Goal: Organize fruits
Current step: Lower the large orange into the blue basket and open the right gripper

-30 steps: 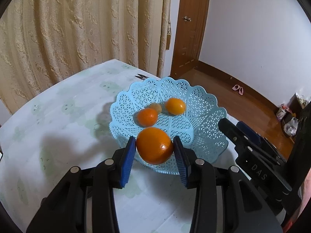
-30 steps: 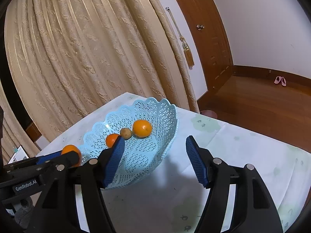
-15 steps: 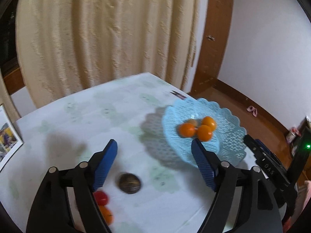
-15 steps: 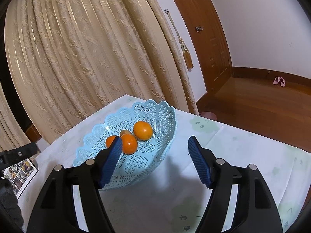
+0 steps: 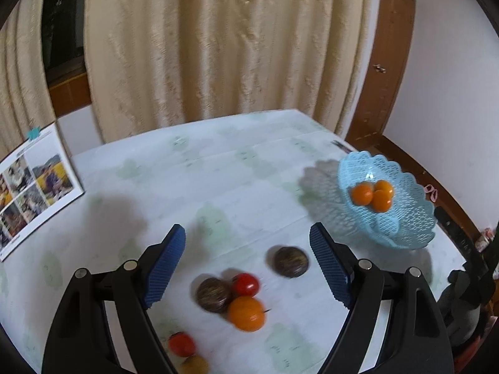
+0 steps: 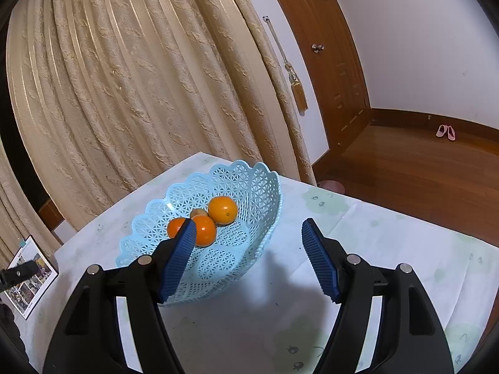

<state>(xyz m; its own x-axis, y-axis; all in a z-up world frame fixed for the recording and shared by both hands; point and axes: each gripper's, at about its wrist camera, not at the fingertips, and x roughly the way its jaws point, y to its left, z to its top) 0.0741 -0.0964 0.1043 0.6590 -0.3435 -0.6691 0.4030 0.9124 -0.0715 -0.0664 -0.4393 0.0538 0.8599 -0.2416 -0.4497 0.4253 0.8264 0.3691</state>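
Note:
In the left wrist view my left gripper [image 5: 248, 240] is open and empty above a cluster of loose fruit on the table. The cluster holds two dark round fruits [image 5: 290, 261] [image 5: 213, 294], a red tomato [image 5: 246, 283] and an orange [image 5: 246, 313], with a second red fruit [image 5: 181, 344] nearer the camera. The light-blue lattice basket [image 5: 405, 237] stands far right with three oranges [image 5: 361, 194] in it. My right gripper [image 6: 248, 230] is open and empty just in front of the basket [image 6: 274, 205]. Its left finger overlaps the oranges [image 6: 222, 209] and a small brown fruit [image 6: 198, 212].
A sheet of photos [image 5: 37, 187] leans at the table's left edge. Beige curtains hang right behind the table. A wooden door and floor lie beyond the right table edge. The pale patterned tablecloth [image 5: 218, 171] is bare between the loose fruit and the basket.
My left gripper let go of the large orange into the basket, opened wide and swung left to the loose fruit. The right gripper stayed put, its jaws slightly wider.

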